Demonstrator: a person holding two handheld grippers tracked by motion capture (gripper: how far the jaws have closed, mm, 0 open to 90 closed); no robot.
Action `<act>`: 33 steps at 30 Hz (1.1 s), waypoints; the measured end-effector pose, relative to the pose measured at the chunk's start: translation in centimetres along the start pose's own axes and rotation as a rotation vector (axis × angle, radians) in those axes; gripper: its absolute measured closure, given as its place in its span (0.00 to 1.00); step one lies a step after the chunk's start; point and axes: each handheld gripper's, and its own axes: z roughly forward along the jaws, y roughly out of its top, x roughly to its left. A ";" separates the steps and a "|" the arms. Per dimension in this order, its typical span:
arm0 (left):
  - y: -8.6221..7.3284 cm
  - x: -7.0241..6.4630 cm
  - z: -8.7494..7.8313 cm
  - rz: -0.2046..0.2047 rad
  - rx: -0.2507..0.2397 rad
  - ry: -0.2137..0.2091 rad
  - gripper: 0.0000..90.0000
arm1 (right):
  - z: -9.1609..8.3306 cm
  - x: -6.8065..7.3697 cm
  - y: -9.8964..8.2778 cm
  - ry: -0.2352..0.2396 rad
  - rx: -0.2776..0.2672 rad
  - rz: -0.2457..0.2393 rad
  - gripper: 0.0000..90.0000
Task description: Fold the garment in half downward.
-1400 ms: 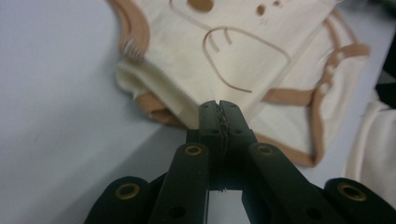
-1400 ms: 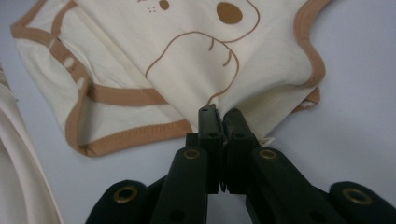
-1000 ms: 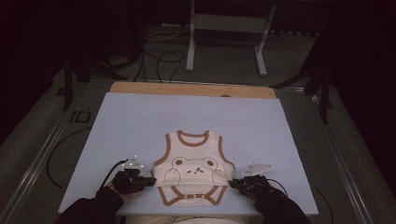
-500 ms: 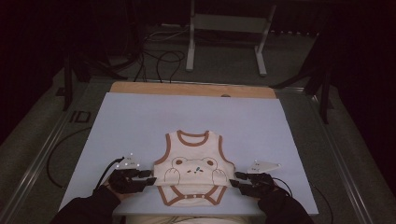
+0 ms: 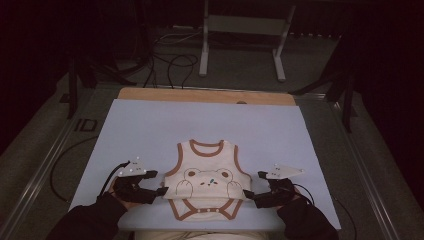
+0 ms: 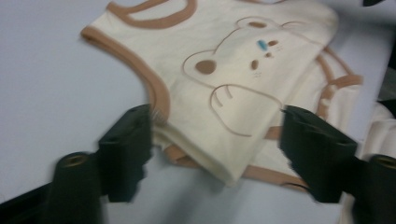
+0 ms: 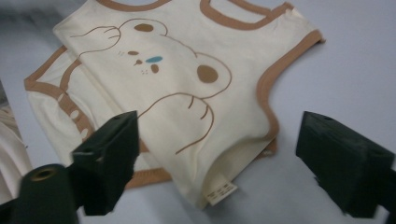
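Dark floor and black cables are lying all around the pale blue tabletop [image 5: 150, 130], which is sitting on a wooden board. Seen from the high view, a little cream baby bodysuit [image 5: 207, 175] with brown edges and a bear face is lying flat near the close edge of the tabletop, between the two hands. The bottom part is looking folded up under the front. The left gripper [image 5: 152, 184] is sitting just beside its left side, and the right gripper [image 5: 254, 187] is sitting just beside its right side. Both have just been opening their jaws, and nothing is being squeezed.

Through the left gripper view, the jaws are standing wide apart, with the folded side of the bodysuit [image 6: 219, 93] lying on the tabletop [image 6: 51, 88] past them. The cloth is sagging in soft layers there.

Through the right gripper view, the jaws are also standing wide apart and holding nothing. The other folded side of the bodysuit [image 7: 187, 79] is lying between and beyond them, with a small white tag [image 7: 220, 192] poking out at the corner.

I am guessing the bodysuit is very light, thin and floppy. It is not going to break, but it is probably going to droop and come unfolded if only one layer is pinched. The best places to grab are looking like the thick brown edges or the folded sides, pinching all the layers together, one side for each gripper.
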 end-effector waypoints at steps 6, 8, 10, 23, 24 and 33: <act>1.2 0.1 -0.2 0.026 -0.007 0.001 0.11 | -0.5 -0.4 1.6 -0.014 -0.027 -0.025 0.11; 1.4 0.2 -0.2 0.034 0.000 0.000 0.04 | -0.7 -0.5 2.2 -0.030 -0.035 -0.046 0.11; 1.7 0.2 -0.1 0.044 0.006 -0.006 0.02 | -0.7 -0.5 2.4 -0.030 -0.041 -0.053 0.11; 3.7 1.1 0.1 0.095 -0.034 0.009 0.00 | -0.9 -1.5 5.3 -0.051 -0.069 -0.106 0.11; 3.8 1.3 0.0 0.092 -0.035 0.003 0.00 | -0.8 -1.6 5.5 -0.055 -0.067 -0.107 0.11; 5.4 2.2 0.3 0.110 -0.048 0.015 0.00 | 0.0 -2.5 7.1 -0.057 -0.075 -0.121 0.11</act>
